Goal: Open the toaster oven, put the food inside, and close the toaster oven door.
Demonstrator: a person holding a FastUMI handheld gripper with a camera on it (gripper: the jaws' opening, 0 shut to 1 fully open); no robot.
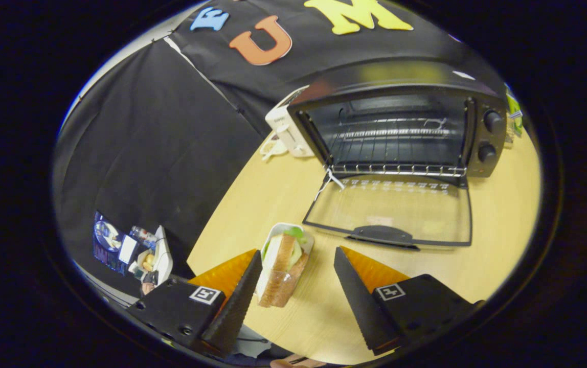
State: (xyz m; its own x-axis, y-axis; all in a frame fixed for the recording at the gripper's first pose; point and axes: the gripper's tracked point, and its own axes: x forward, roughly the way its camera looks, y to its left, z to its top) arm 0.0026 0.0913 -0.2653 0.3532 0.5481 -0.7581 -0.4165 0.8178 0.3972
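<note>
A black toaster oven [401, 122] stands at the back of the wooden table [498, 240], its glass door [390, 212] folded down flat toward me and the wire rack [396, 138] bare inside. A wrapped sandwich [284, 263] in a white tray lies on the table just in front of the door's left corner. My gripper [297, 255] is open above the table, with the sandwich between the fingers, close against the left finger [242, 291]. The right finger [355, 291] is well apart from it. Neither finger presses on the sandwich.
A white appliance [288, 130] stands left of the oven, with a small white object [273, 149] in front of it. A green packet [514, 110] sits behind the oven's right side. Left of the table, lower down, lies a clutter of items [130, 250].
</note>
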